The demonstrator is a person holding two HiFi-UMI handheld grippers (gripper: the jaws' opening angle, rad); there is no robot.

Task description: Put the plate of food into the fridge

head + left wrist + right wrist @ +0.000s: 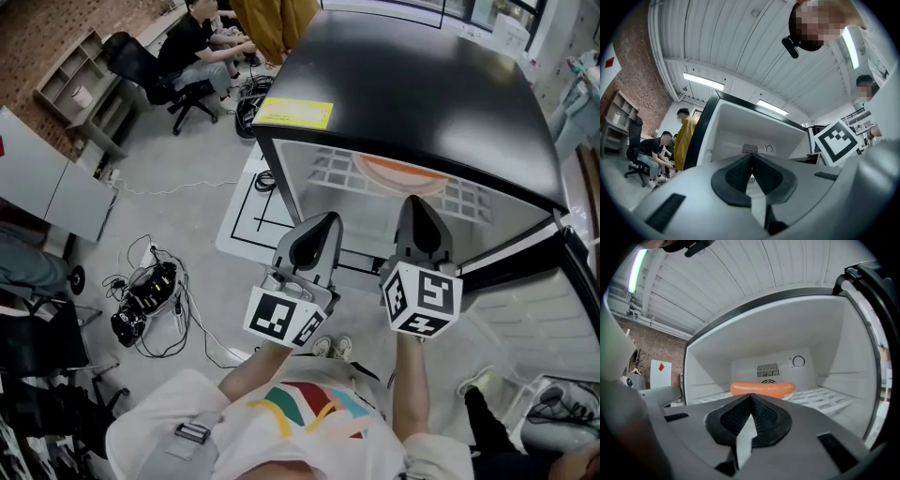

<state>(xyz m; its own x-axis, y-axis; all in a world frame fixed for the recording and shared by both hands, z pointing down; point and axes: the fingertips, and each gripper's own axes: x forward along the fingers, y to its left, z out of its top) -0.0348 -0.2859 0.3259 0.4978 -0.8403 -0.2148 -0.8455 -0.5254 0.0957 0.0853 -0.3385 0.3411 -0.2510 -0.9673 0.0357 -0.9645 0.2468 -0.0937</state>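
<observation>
Since the round white plate with orange sausage lies inside the black fridge, the left hand-held gripper and the right hand-held gripper, both closed and empty before it, probably need only shut the fridge.

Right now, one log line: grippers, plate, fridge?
left gripper: shut, empty | right gripper: shut, empty | plate of food: on fridge shelf | door: open

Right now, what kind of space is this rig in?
Probably a lab or workshop office, not a home kitchen: brick wall, loose cables on the floor, a person on an office chair, a small fridge standing open.
</observation>
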